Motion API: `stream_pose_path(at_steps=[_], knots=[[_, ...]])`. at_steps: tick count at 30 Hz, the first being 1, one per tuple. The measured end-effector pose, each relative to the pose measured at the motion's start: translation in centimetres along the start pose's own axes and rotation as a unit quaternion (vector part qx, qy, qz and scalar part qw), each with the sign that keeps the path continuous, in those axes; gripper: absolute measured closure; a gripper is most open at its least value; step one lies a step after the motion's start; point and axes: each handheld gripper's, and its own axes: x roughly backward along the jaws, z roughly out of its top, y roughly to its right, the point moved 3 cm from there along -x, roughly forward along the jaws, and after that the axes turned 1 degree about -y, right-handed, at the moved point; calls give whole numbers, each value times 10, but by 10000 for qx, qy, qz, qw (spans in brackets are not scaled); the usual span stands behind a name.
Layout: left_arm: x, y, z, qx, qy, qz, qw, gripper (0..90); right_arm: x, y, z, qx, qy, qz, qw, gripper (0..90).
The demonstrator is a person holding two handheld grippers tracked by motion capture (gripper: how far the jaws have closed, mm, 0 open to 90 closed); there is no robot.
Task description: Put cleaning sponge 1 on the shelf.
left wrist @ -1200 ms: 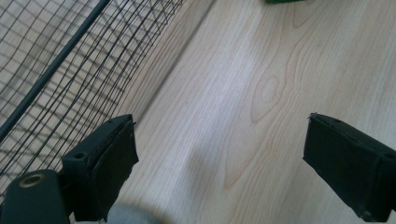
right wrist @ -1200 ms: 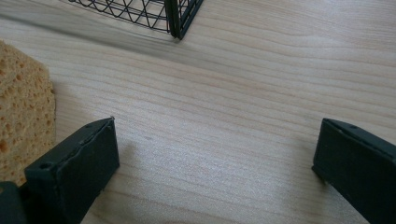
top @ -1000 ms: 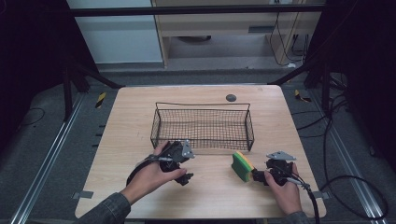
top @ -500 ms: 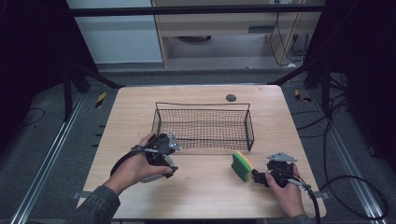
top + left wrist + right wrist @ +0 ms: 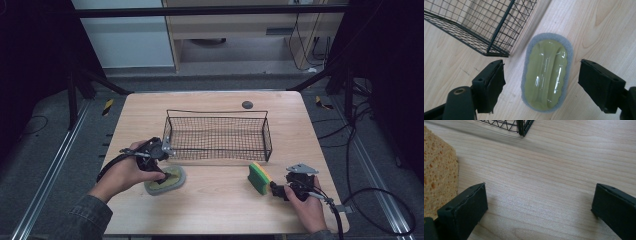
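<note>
We work on the light wooden table point(image 5: 215, 210), with the black wire-mesh basket point(image 5: 218, 135) standing at its middle. The oval scrubber with a grey sponge base and glossy green plastic top point(image 5: 166, 179) lies flat on the table just near of the basket's left corner. The left gripper point(image 5: 541, 87) hangs over the scrubber with its jaws well apart and one on either side; they have just been closing, the scrubber lies between them, and neither pad touches it yet. For a sound grip we centre the jaws across the narrow width, lower until the pads point(image 5: 496, 87) flank the grey base, then close.

The right gripper point(image 5: 280, 190) rests wide open and holds nothing, just right of the yellow-and-green rectangular sponge point(image 5: 260, 177).

The left gripper view gives the clearance between pads and scrubber; the high view gives the basket's position for the transfer we judge to follow. The right gripper view gives the sponge's porous face.
</note>
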Motion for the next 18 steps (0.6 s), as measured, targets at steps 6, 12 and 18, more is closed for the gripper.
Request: stream_pose_path(at_steps=[6, 12, 18], knots=[[-3, -5, 3, -24, -96, 69, 9999, 253, 0, 0, 0, 37, -10, -6, 10000, 4], [-5, -3, 5, -135, -231, -48, 9996, 322, 0, 1, 0, 47, -15, 2, 10000, 5], [-9, -2, 4, -386, -422, -219, 9981, 459, 0, 1, 0, 51, -16, 10, 10000, 4]])
